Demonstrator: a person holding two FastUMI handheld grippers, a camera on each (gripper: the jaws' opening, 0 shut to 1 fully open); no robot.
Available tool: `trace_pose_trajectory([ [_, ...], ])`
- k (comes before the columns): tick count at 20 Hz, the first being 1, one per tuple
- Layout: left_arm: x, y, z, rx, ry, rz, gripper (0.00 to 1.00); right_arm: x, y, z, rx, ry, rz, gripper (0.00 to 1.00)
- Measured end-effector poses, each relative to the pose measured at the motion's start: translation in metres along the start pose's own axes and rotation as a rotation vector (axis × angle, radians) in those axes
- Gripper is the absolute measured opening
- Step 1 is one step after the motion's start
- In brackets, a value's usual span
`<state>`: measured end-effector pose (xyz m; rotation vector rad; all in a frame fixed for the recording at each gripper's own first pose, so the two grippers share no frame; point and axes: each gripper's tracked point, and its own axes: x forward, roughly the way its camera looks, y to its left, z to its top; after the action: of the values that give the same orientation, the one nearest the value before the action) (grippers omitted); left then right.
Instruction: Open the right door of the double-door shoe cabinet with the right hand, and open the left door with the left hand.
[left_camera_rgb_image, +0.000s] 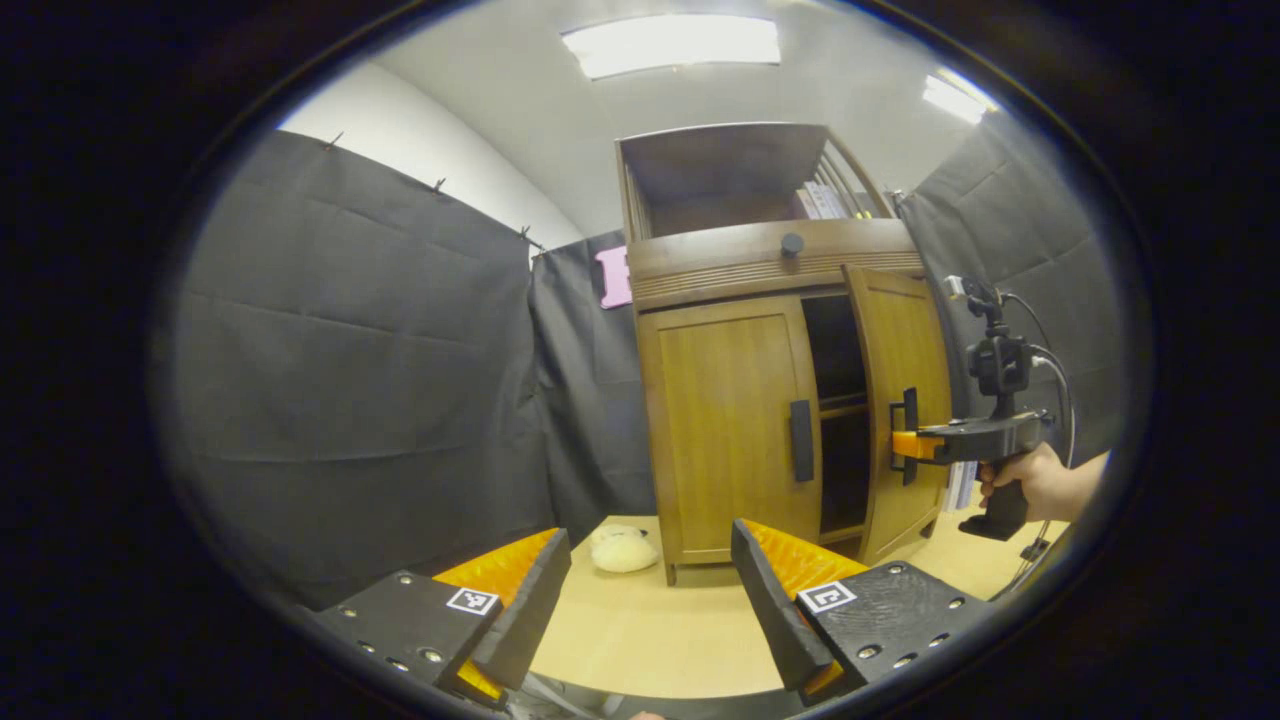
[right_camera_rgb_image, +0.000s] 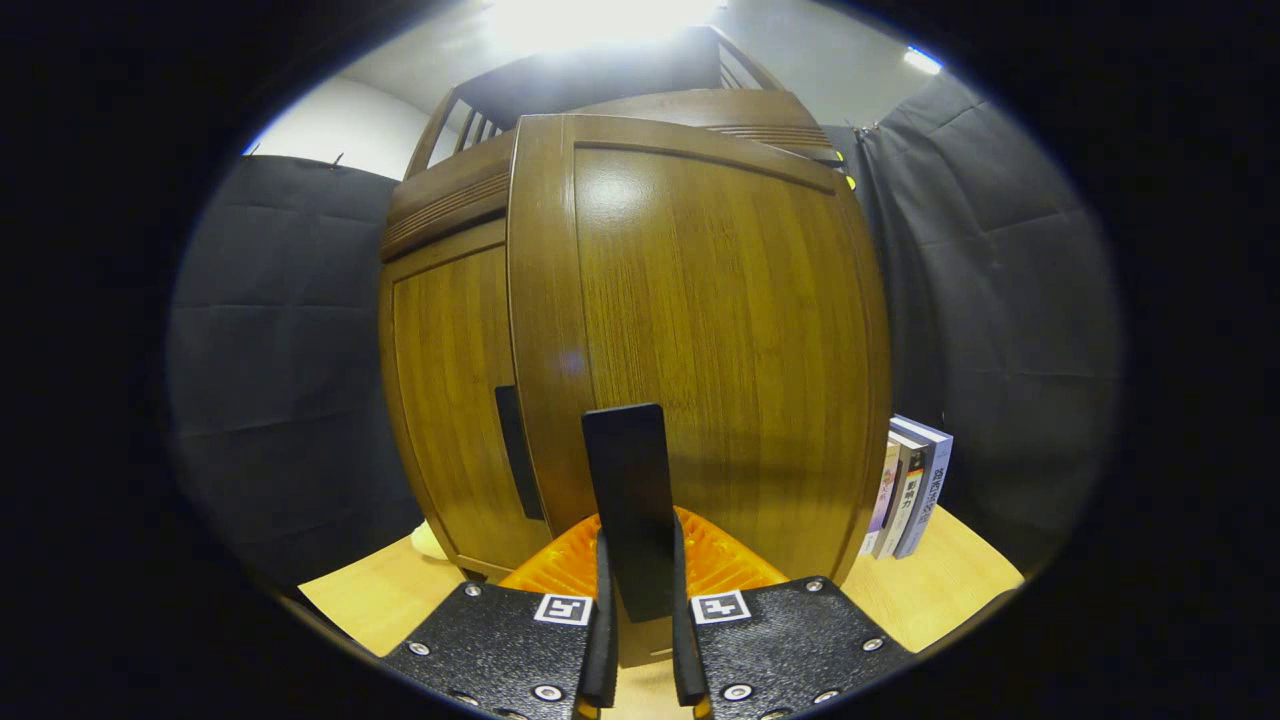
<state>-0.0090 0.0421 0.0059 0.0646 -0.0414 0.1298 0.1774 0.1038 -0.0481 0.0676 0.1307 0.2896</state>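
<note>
Bare counter (left_camera_rgb_image: 640, 620) lies open between my left fingers (left_camera_rgb_image: 520, 610) and the closed left door (left_camera_rgb_image: 730, 430), a plush toy (left_camera_rgb_image: 622, 550) just aside.

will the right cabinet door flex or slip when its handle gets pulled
The right door looks like a rigid wood panel, so it should swing rather than flex. Its handle is a smooth flat bar, possibly slippery, though the right gripper clamps it on both sides. The cabinet looks heavy, so unlikely to tip.

Brown wood-grain shoe cabinet (left_camera_rgb_image: 740, 420) ahead of the tongs, black door handles (right_camera_rgb_image: 628, 500), pale wooden bench (left_camera_rgb_image: 650, 620), cream plush toy (left_camera_rgb_image: 622, 550), black cloth walls (left_camera_rgb_image: 350, 360).
</note>
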Motion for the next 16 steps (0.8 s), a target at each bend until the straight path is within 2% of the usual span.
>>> trace_pose_trajectory([
  [1,0.0,-0.002,0.0,-0.002,-0.003,-0.011,0.92,-0.004,-0.002,0.0,0.002,0.003,-0.003,0.22],
  [2,0.001,-0.003,0.001,-0.004,-0.007,-0.019,0.99,-0.008,-0.003,0.0,0.001,0.006,-0.005,0.24],
  [3,0.001,-0.005,0.001,-0.004,-0.011,-0.03,0.92,-0.013,-0.005,0.002,-0.001,0.006,-0.009,0.22],
  [6,0.002,-0.008,0.003,-0.003,-0.023,-0.057,0.92,-0.021,-0.016,0.0,0.005,0.004,-0.02,0.22],
  [7,0.002,-0.009,0.003,-0.003,-0.026,-0.066,0.99,-0.024,-0.019,-0.001,0.006,0.003,-0.024,0.22],
  [8,0.002,-0.01,0.004,-0.005,-0.03,-0.074,0.93,-0.026,-0.022,-0.002,0.004,0.0,-0.028,0.22],
  [16,0.003,-0.023,0.006,-0.023,-0.046,-0.153,0.92,-0.058,-0.05,-0.001,0.015,0.002,-0.087,0.22],
])
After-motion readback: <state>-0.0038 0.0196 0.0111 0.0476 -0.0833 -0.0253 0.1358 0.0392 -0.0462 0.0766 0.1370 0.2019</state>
